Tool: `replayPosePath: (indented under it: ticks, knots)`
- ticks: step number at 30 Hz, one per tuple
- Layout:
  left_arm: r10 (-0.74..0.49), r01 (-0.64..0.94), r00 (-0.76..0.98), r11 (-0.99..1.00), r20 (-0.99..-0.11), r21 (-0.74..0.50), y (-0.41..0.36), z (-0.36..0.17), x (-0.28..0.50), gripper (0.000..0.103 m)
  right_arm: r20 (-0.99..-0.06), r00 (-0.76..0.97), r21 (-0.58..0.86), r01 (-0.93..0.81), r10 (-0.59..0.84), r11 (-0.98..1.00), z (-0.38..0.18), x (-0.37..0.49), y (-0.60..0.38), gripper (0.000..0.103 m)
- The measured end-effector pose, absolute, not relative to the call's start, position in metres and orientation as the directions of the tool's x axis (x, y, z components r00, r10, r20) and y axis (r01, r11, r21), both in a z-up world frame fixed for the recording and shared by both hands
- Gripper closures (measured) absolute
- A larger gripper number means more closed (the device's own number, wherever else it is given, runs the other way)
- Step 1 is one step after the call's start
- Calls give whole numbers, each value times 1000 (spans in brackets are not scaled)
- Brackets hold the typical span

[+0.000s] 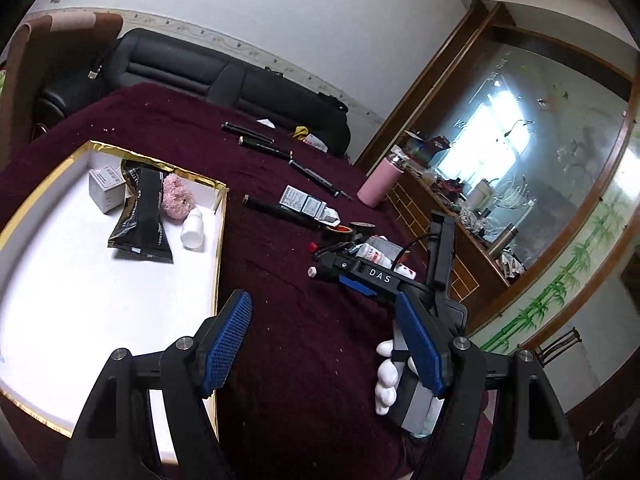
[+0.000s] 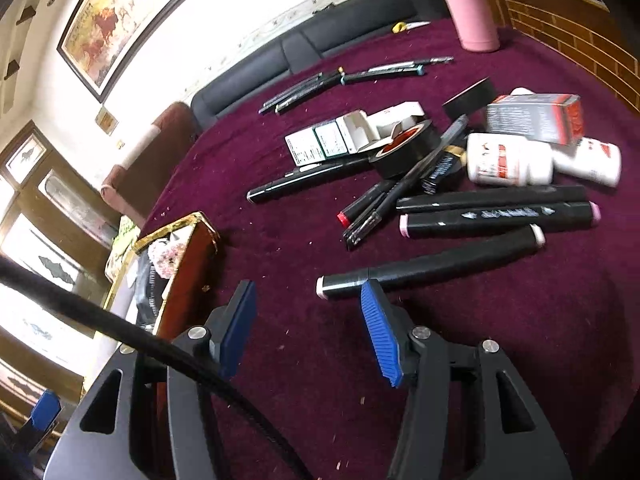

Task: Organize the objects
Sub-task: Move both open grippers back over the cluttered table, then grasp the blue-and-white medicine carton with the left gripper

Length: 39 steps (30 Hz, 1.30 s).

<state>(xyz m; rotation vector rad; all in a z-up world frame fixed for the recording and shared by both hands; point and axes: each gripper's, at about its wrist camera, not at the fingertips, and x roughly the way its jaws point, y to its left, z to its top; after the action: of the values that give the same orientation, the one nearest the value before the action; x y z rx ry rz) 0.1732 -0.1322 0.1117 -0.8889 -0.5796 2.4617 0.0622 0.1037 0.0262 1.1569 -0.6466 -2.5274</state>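
The right gripper (image 2: 308, 332), fingers spread and empty, sits nearest the black marker (image 2: 432, 266), which lies crosswise just ahead; left gripper (image 1: 324, 344) likewise wide, empty.

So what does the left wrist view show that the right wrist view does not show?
Only the left wrist view shows the white floor of the gold-rimmed tray, holding a small white bottle and a black foil packet, and also the right gripper. Only the right wrist view shows three thick black markers with pale pink caps and two white pill bottles with red labels. Both show the tall pink flask and the maroon tablecloth.
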Motion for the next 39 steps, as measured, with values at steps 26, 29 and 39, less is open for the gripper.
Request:
replayPosePath:
  ticks: [26, 29, 39]
  knots:
    - [567, -318, -620, -813, -542, -487, -87, 104, 152, 34, -504, -733, 576, 110, -457, -810, 76, 107, 162, 40]
    - [548, -308, -594, -831, -588, -463, -79, 92, 134, 34, -497, -765, 555, 82, -408, -828, 82, 93, 183, 40]
    - [581, -209, -435, -808, -688, -550, -75, 57, 50, 34, -477, -839, 511, -21, -263, -859, 84, 51, 244, 40]
